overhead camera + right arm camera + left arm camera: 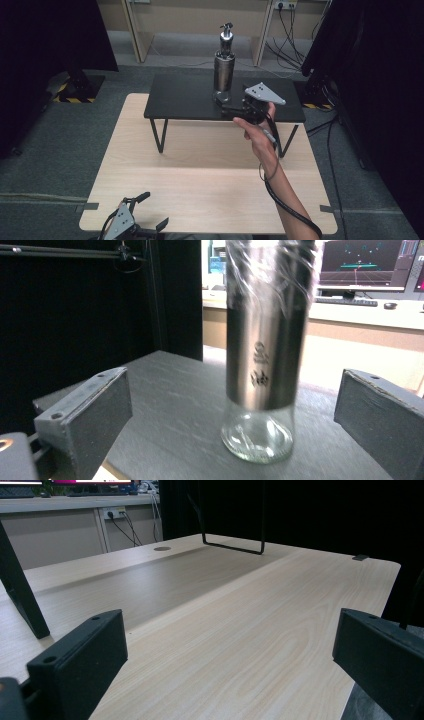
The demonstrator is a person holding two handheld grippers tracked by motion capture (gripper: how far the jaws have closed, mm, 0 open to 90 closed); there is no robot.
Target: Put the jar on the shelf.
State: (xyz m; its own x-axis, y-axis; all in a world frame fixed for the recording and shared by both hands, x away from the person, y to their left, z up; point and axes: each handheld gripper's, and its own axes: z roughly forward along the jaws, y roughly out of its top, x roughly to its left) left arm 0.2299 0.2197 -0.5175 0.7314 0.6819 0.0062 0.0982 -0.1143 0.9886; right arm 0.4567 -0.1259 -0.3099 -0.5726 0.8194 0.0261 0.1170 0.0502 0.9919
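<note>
Standing on: black shelf (190, 100) over pale wood table (200, 190), bottle (224, 65) upright.
Floor: grey carpet (60, 135), probably.
Fingers: both grippers' wide, holding nothing.

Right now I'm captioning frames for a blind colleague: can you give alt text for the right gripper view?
A steel-sleeved bottle with a clear glass base stands upright on a dark raised shelf, ahead of the right gripper, whose two black jaws stand wide apart, not touching it. Behind are a black curtain and a desk with monitors.
</note>
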